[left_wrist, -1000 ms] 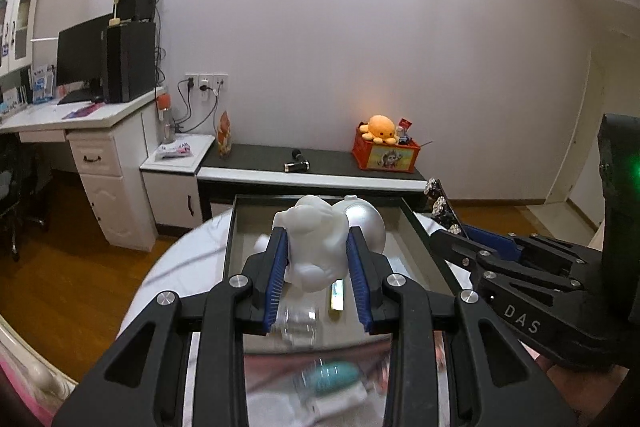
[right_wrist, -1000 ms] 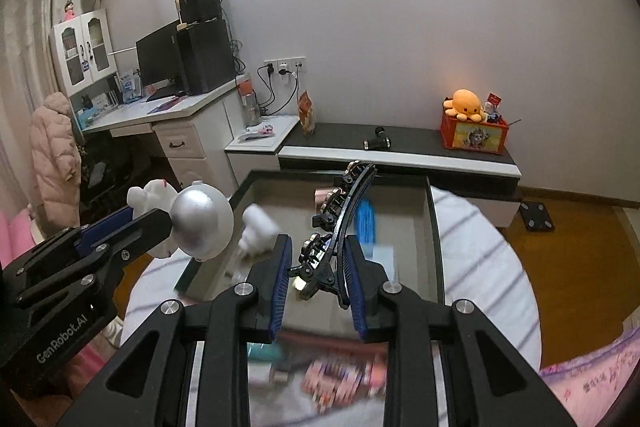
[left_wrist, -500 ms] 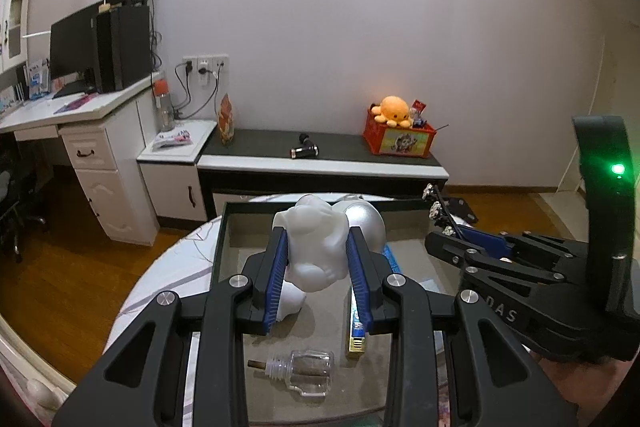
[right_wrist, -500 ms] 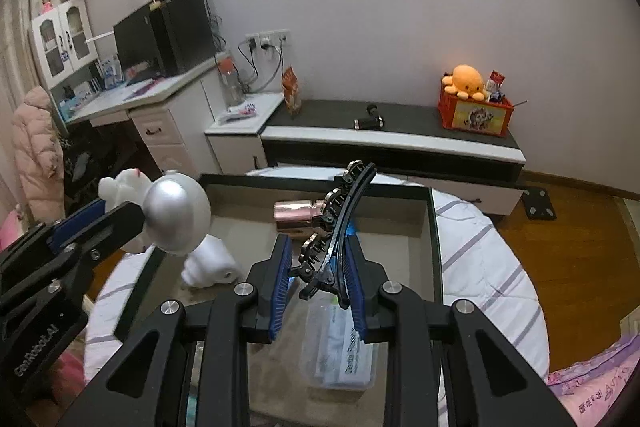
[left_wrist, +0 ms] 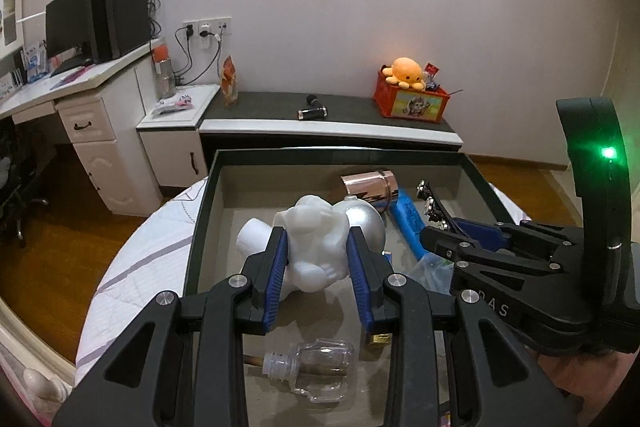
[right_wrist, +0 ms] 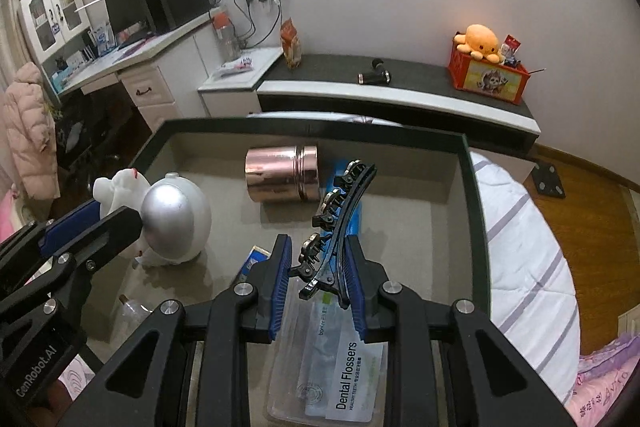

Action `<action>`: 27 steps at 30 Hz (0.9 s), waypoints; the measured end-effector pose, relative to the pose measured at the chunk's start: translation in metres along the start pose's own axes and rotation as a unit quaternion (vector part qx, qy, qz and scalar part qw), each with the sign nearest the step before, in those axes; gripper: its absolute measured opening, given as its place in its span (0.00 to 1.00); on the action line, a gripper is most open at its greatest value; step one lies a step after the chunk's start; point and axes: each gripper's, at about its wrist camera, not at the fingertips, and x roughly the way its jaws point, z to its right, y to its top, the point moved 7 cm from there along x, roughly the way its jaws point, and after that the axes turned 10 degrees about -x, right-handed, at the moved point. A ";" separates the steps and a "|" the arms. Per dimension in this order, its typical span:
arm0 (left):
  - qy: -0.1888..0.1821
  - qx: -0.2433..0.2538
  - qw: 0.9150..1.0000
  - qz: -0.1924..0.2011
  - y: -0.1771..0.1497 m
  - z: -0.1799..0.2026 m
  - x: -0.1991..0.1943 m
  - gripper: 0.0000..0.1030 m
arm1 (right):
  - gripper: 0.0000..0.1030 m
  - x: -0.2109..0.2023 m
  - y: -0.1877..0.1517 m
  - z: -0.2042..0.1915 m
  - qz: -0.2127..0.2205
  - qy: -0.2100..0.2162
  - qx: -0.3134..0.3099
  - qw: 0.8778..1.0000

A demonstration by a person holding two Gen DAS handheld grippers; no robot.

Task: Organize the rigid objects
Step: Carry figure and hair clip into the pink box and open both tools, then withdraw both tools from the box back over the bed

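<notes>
The left gripper (left_wrist: 316,267) is clamped tight on a white figurine with a silver dome (left_wrist: 320,247), held above the box (left_wrist: 200,227). To its right, the right gripper (right_wrist: 318,275) is closed on a black hair clip (right_wrist: 340,223), over a dental flosser pack (right_wrist: 340,379) lying in the box.

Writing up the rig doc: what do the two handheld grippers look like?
Both the left gripper and the right gripper are matte black angular linkages with silver pivot bolts and ribbed blue pads. White lettering: "GenRobot.AI" on the left, "DAS" on the right, which also has a green LED.
</notes>
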 end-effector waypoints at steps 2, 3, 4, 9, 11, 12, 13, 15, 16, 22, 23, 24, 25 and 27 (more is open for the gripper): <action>-0.001 0.002 1.000 -0.002 -0.001 0.000 -0.001 0.31 | 0.27 0.002 -0.002 0.000 -0.003 -0.002 -0.003 1.000; 0.001 0.004 1.000 -0.002 -0.001 0.000 -0.003 0.31 | 0.32 0.003 -0.002 -0.001 -0.004 -0.002 -0.005 1.000; 0.003 0.005 1.000 0.000 -0.001 0.000 -0.004 0.31 | 0.45 0.002 -0.002 -0.001 -0.002 -0.002 -0.004 1.000; 0.011 0.011 1.000 0.016 0.000 0.000 -0.021 0.49 | 0.78 -0.007 -0.002 -0.001 0.015 -0.007 0.001 1.000; 0.016 0.011 0.999 0.032 0.003 0.000 -0.032 0.77 | 0.81 -0.012 -0.002 -0.001 0.017 -0.010 0.006 1.000; 0.020 0.012 0.999 0.043 0.005 -0.001 -0.039 0.82 | 0.84 -0.016 -0.003 0.000 0.019 -0.012 0.011 1.000; 0.023 0.014 0.998 0.054 0.006 0.000 -0.048 0.91 | 0.85 -0.018 -0.003 0.000 0.021 -0.013 0.015 1.000; 0.029 0.017 0.997 0.065 0.008 0.000 -0.060 1.00 | 0.89 -0.024 -0.003 0.000 0.022 -0.018 0.019 0.999; 0.034 0.021 0.997 0.071 0.009 0.000 -0.067 1.00 | 1.00 -0.029 -0.003 -0.001 0.025 -0.019 0.020 0.999; 0.061 0.036 0.994 0.080 0.010 0.001 -0.098 1.00 | 1.00 -0.059 -0.006 -0.006 0.048 -0.022 0.028 0.998; 0.059 0.032 0.994 0.082 0.009 0.001 -0.107 1.00 | 1.00 -0.065 -0.008 -0.006 0.051 -0.022 0.030 0.998; 0.058 0.029 0.994 0.084 0.008 -0.001 -0.112 1.00 | 1.00 -0.071 -0.010 -0.007 0.054 -0.025 0.031 0.998; 0.057 0.026 0.994 0.086 0.007 -0.002 -0.118 1.00 | 1.00 -0.080 -0.012 -0.008 0.059 -0.030 0.032 0.997; 0.060 0.021 0.994 0.089 0.005 -0.003 -0.132 1.00 | 1.00 -0.093 -0.015 -0.011 0.067 -0.031 0.036 0.997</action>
